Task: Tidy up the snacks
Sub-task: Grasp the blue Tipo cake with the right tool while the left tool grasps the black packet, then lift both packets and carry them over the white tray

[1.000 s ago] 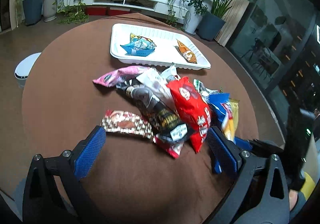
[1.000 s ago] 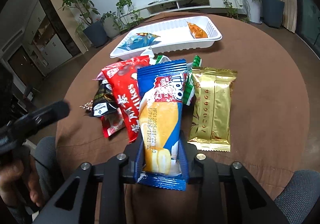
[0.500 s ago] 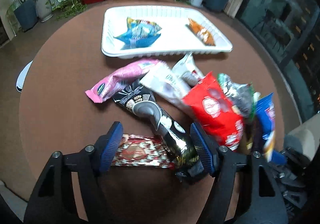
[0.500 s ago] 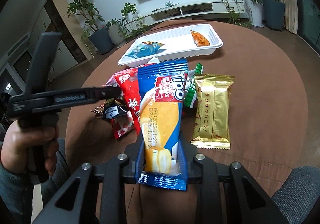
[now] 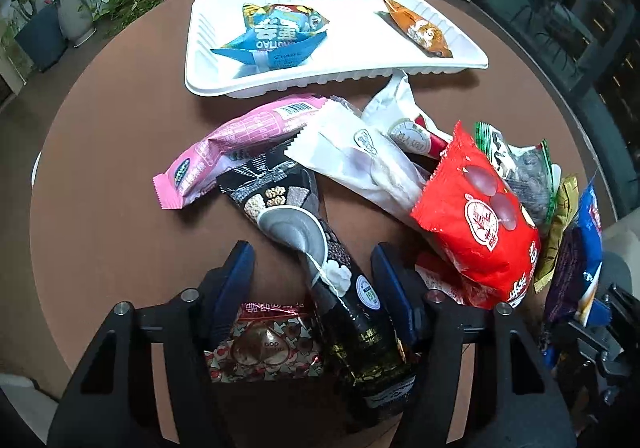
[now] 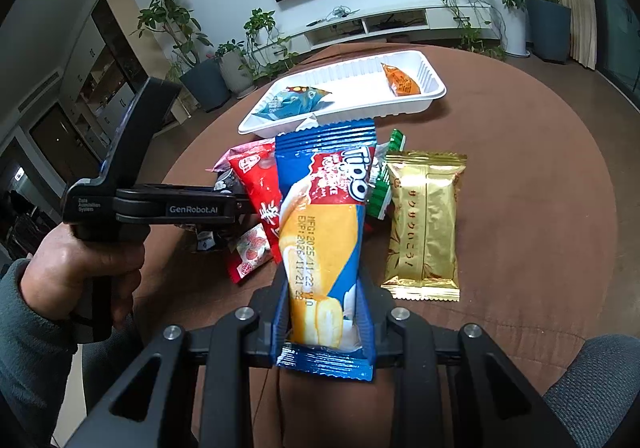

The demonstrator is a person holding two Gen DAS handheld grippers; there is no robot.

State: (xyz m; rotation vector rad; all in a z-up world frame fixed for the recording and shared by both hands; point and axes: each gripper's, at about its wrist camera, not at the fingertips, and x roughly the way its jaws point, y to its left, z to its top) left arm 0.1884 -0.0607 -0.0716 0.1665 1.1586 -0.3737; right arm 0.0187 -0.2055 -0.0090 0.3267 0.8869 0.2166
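Note:
A white tray (image 5: 200, 59) at the table's far side holds a blue snack bag (image 5: 276, 37) and an orange packet (image 5: 420, 29). A pile of snacks lies in front of it. My left gripper (image 5: 312, 276) is open, its blue pads on either side of a long black packet (image 5: 340, 288), with a red-and-white patterned packet (image 5: 260, 348) under it near the left pad. My right gripper (image 6: 324, 312) is shut on a blue and orange Tipo packet (image 6: 324, 215), held above the table. The tray also shows in the right wrist view (image 6: 432, 95).
The pile holds a pink packet (image 5: 240, 139), white packets (image 5: 360, 155), a red bag (image 5: 480, 224) and a green-edged bag (image 5: 520, 159). A gold packet (image 6: 424, 224) lies right of the Tipo packet. The round brown table (image 5: 100, 207) has open room on the left.
My left gripper has moved forward and down over the pile, and its pads have narrowed around the black packet. My right gripper has lifted the Tipo packet a little.

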